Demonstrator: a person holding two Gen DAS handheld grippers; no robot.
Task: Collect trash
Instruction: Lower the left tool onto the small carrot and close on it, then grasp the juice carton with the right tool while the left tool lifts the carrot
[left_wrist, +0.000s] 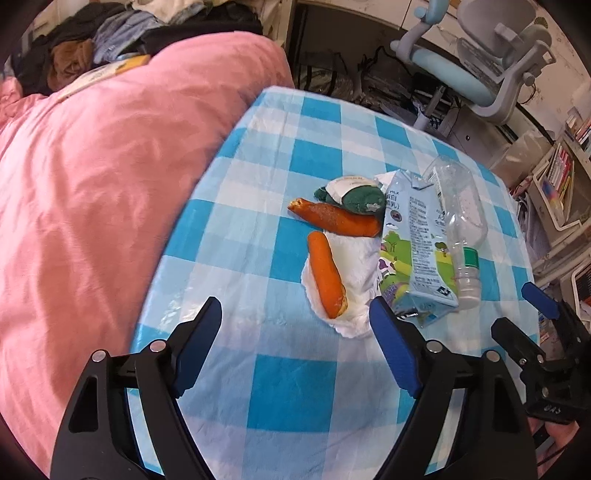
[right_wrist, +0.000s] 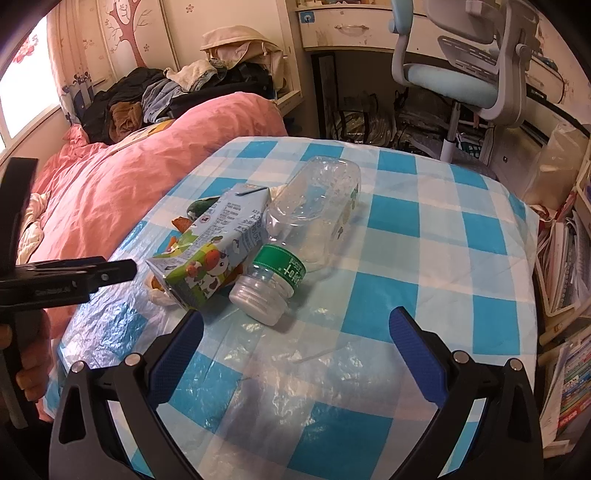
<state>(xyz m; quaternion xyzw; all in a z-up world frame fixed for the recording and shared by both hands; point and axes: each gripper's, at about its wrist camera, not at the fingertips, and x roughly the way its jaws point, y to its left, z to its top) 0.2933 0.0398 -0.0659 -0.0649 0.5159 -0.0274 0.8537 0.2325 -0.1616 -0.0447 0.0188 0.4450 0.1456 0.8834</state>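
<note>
On the blue-and-white checked table (left_wrist: 280, 384) lies a small heap of trash. It holds two orange peel pieces (left_wrist: 327, 273), a white tissue (left_wrist: 356, 284) under them, a green-and-white wrapper (left_wrist: 351, 194), a light-blue milk carton (left_wrist: 413, 251) (right_wrist: 214, 251) and a clear plastic bottle (left_wrist: 460, 218) (right_wrist: 314, 206) on its side with a green band. My left gripper (left_wrist: 295, 314) stands open just short of the tissue, with nothing between its pads. My right gripper (right_wrist: 295, 319) is open too, near the bottle's white cap (right_wrist: 258, 295), touching nothing.
A pink duvet (left_wrist: 92, 192) presses against the table's left edge. A blue-and-grey office chair (right_wrist: 461, 81) and a desk stand behind the table. Shelves with books (right_wrist: 569, 369) fill the right side. Crinkled clear plastic film (right_wrist: 280, 373) lies on the near part of the cloth.
</note>
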